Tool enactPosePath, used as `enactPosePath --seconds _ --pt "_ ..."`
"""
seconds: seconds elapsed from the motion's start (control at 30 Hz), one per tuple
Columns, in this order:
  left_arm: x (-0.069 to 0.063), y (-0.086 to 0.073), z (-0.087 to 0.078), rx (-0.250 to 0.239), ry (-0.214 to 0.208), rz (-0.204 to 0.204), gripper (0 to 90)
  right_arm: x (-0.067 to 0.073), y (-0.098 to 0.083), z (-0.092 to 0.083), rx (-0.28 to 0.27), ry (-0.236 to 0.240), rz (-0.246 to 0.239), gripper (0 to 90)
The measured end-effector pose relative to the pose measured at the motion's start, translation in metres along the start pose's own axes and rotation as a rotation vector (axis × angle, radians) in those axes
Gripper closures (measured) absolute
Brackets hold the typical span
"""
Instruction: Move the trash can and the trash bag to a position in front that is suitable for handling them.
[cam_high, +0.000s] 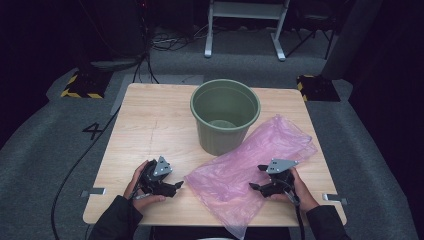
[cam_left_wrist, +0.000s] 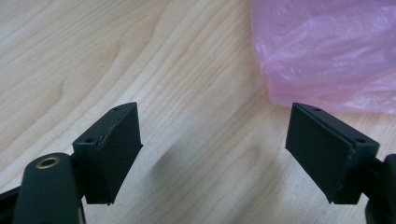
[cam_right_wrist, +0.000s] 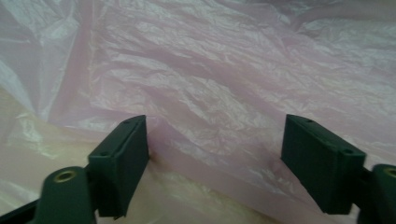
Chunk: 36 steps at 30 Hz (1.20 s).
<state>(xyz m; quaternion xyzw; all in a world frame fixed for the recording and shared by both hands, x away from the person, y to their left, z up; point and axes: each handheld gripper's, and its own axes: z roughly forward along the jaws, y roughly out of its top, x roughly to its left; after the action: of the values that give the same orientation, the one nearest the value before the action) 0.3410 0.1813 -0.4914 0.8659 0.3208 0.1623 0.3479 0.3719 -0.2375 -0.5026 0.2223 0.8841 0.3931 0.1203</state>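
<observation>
1. Left gripper (cam_high: 176, 187): jaws spread wide, released, nothing between the pads. In the left gripper view only bare table (cam_left_wrist: 140, 56) wood lies between them; the near edge of the pink plastic bag (cam_left_wrist: 327, 51) sits just beyond the right-hand jaw, apart from it.
2. Right gripper (cam_high: 255, 187): jaws wide apart, no grip. In the right gripper view crinkled pink film spreads under and ahead of both pads (cam_right_wrist: 322, 163); cannot tell whether the pads brush the film, but nothing is pinched.
3. Left hand (cam_high: 142, 186): comes in from the bottom edge in a dark sleeve, wrapped round the gripper body, low over the table's near left part. Jaws point right, toward the bag.
4. Right hand (cam_high: 295, 189): also in a dark sleeve, holding its gripper low over the bag's near right part, jaws pointing left. The two grippers face each other across the bag's near end.
5. Bag: thin, translucent pink, crumpled and lying flat. It runs diagonally from the near table edge, where one corner overhangs, up to the right of the green bucket (cam_high: 225, 117). Its far part lies against the bucket's foot.
6. Bucket: upright, open-topped, at the table's middle far part, looks empty inside.
</observation>
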Motion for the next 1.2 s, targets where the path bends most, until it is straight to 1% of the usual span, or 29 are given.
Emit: enactPosePath --seconds 0.03,0.07,0.1,0.13,0.17,0.2,0.23,0.27,0.33,0.37,0.4,0.43,0.47,0.5,0.53,0.57,0.6,0.67,0.7,0.73,0.77,0.87,1.03,1.13,1.2 --pt "0.0 -0.001 0.001 0.004 -0.004 0.001 17.8 -0.001 0.0 0.0 0.001 0.006 0.009 25.1" --pt "0.0 -0.002 0.001 0.009 -0.004 0.002 17.8 -0.003 0.0 0.0 0.001 0.01 0.024 29.4" --pt "0.001 -0.003 0.003 0.014 -0.006 -0.003 17.8 -0.005 0.0 0.0 -0.004 0.009 0.033 36.3" --pt "0.002 -0.003 0.003 0.02 -0.007 -0.009 17.8 -0.005 0.0 0.0 -0.004 0.009 0.033 36.3" --pt "0.003 -0.004 0.005 0.03 -0.011 -0.008 17.8 -0.007 0.0 -0.001 -0.008 -0.004 0.045 43.0" --pt "0.003 -0.004 0.005 0.03 -0.011 -0.008 17.6 -0.007 0.0 -0.001 -0.008 -0.004 0.045 43.0" --pt "0.004 -0.004 0.006 0.031 -0.022 -0.019 17.1 -0.009 0.0 -0.002 -0.016 -0.017 0.054 51.6" --pt "0.004 -0.004 0.006 0.031 -0.022 -0.019 16.6 -0.009 0.0 -0.002 -0.018 -0.024 0.06 55.1" --pt "0.007 -0.005 0.008 0.027 -0.035 -0.034 16.0 -0.01 0.0 -0.002 -0.024 -0.039 0.07 61.3" --pt "0.007 -0.005 0.008 0.027 -0.035 -0.034 15.4 -0.01 0.0 -0.001 -0.025 -0.05 0.068 64.4" --pt "0.008 -0.006 0.009 0.019 -0.041 -0.044 14.6 -0.01 0.0 -0.001 -0.026 -0.058 0.066 66.6" --pt "0.009 -0.009 0.01 -0.006 -0.045 -0.048 14.1 -0.011 0.0 -0.001 -0.027 -0.066 0.065 69.3" --pt "0.009 -0.009 0.01 -0.006 -0.045 -0.048 13.7 -0.011 0.0 -0.001 -0.027 -0.066 0.065 69.3" --pt "0.01 -0.008 0.011 -0.006 -0.042 -0.046 13.7 -0.012 0.0 -0.001 -0.029 -0.069 0.073 73.9" --pt "0.01 -0.008 0.011 -0.006 -0.042 -0.046 13.6 -0.012 0.0 -0.001 -0.029 -0.069 0.073 73.9" --pt "0.01 -0.007 0.012 -0.004 -0.041 -0.049 13.6 -0.012 -0.001 -0.001 -0.031 -0.085 0.067 77.7" --pt "0.01 -0.006 0.012 -0.005 -0.041 -0.049 13.6 -0.012 -0.001 -0.001 -0.031 -0.085 0.067 77.7" --pt "0.009 -0.005 0.013 -0.005 -0.038 -0.051 13.6 -0.012 -0.001 -0.001 -0.032 -0.088 0.07 81.0" --pt "0.009 -0.004 0.015 -0.006 -0.039 -0.053 13.5 -0.013 -0.001 -0.001 -0.029 -0.104 0.062 83.3" --pt "0.009 -0.004 0.015 -0.006 -0.039 -0.053 13.5 -0.013 -0.001 -0.001 -0.029 -0.104 0.062 83.3" --pt "0.009 -0.003 0.015 -0.005 -0.038 -0.053 13.5 -0.015 -0.001 -0.001 -0.028 -0.119 0.063 85.4" --pt "0.008 -0.002 0.017 -0.004 -0.039 -0.054 13.5 -0.017 -0.001 -0.002 -0.031 -0.131 0.077 86.8" --pt "0.008 -0.001 0.017 -0.004 -0.037 -0.053 13.5 -0.018 -0.002 -0.003 -0.037 -0.142 0.07 88.6" --pt "0.008 -0.001 0.017 -0.004 -0.037 -0.052 13.5 -0.018 -0.002 -0.005 -0.049 -0.143 0.065 89.2" --pt "0.008 -0.001 0.017 -0.004 -0.036 -0.051 13.5 -0.017 -0.002 -0.009 -0.069 -0.145 0.061 89.4"
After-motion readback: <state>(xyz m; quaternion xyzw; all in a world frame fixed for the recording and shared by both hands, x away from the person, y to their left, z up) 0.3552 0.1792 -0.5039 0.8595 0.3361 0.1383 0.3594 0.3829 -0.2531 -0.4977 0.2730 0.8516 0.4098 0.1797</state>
